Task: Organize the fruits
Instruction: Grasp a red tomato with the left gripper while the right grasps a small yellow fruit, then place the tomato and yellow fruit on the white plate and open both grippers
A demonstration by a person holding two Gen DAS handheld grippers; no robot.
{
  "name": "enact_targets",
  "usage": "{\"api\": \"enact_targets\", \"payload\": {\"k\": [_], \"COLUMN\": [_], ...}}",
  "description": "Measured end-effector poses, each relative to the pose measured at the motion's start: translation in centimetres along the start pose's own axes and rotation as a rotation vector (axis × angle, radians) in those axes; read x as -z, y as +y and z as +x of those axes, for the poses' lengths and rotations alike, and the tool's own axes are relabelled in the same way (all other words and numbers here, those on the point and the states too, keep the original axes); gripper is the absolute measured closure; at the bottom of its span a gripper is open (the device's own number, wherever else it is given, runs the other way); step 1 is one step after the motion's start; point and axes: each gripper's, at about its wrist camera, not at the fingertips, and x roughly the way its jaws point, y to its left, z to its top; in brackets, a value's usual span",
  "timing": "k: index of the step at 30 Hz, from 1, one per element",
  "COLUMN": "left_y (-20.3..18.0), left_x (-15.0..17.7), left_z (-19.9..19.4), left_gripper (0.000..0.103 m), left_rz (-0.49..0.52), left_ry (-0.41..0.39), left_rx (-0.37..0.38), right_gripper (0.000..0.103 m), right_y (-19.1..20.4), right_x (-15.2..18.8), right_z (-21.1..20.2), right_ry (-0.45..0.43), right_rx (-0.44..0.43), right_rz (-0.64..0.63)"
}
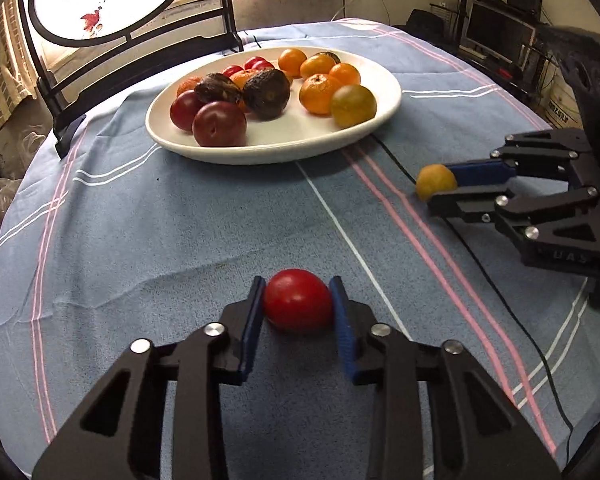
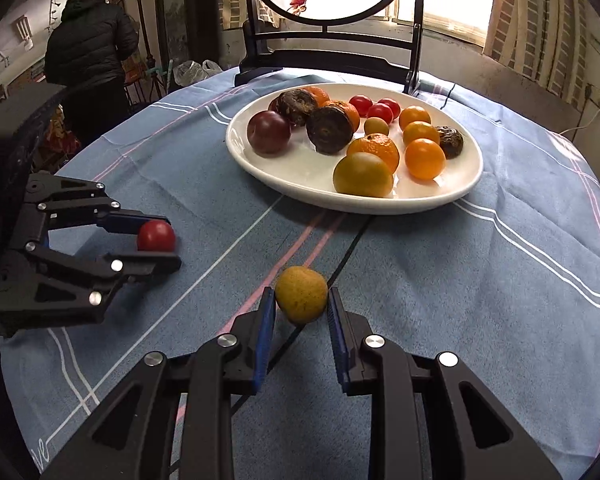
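Both grippers have closed on a piece of fruit that sits on the blue striped tablecloth (image 1: 180, 240) of the table, short of the white plate (image 1: 384, 116).

**Left gripper.** The left gripper (image 1: 298, 304) holds a small red tomato (image 1: 298, 300) between its blue pads, one pad against each flank. The fruit appears to rest on the cloth or only just above it.

**Right gripper.** The right gripper (image 2: 302, 304) is clamped on a small yellow-orange fruit (image 2: 302, 294), probably a kumquat or small citrus. It sits at the very tips of the pads, directly over a black cable (image 2: 340, 264) that runs across the cloth.

**Step in hand.** Judged from the layout, the step is to lift each fruit and carry it to the plate.

**Procedure notes.**
- Lift straight up before travelling, so that the fruit does not drag the cloth or snag the cable.
- Keep the squeeze light; the tomato's skin is likely to bruise or split.
- The tip grip on the yellow fruit leaves little margin; avoid sudden swings.
- On the plate the red tomatoes (image 2: 374, 108) sit at the far side, the oranges (image 2: 424, 156) towards the right, the dark fruits (image 2: 330, 130) and plums (image 2: 269, 132) towards the left. Set each fruit down beside its own kind.
- Lower into an open gap; round fruit rolls when nudged.
- Stagger the two approaches so that the grippers do not meet over the plate.
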Motion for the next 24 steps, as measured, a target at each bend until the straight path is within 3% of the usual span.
{"api": "enact_targets", "payload": {"k": [7, 9, 17, 24], "left_y": [-0.6, -1.1, -1.8, -1.0], "left_x": [-0.4, -1.3, -8.6, -12.5], "left_z": [-3.5, -4.8, -10.0, -10.5], "left_gripper": [0.072, 0.072, 0.072, 0.072], "left_rz": [0.004, 0.009, -0.054, -0.102], "left_ry": [-0.08, -0.125, -0.337, -0.381], "left_rx": [-0.039, -0.091, -0.223, -0.249], "right_gripper": [0.077, 0.077, 0.077, 0.077], "right_y": [1.1, 1.7, 2.1, 0.7], "right_x": [0.7, 0.3, -5.6, -9.8], "right_z": [-2.4, -3.4, -9.9, -11.4], "right_ry": [-0.046, -0.071, -0.278, -0.346], "right_rx": [-0.011, -0.009, 0.035, 0.063], "right_rz": [0.0, -0.012, -0.028, -0.01]}}
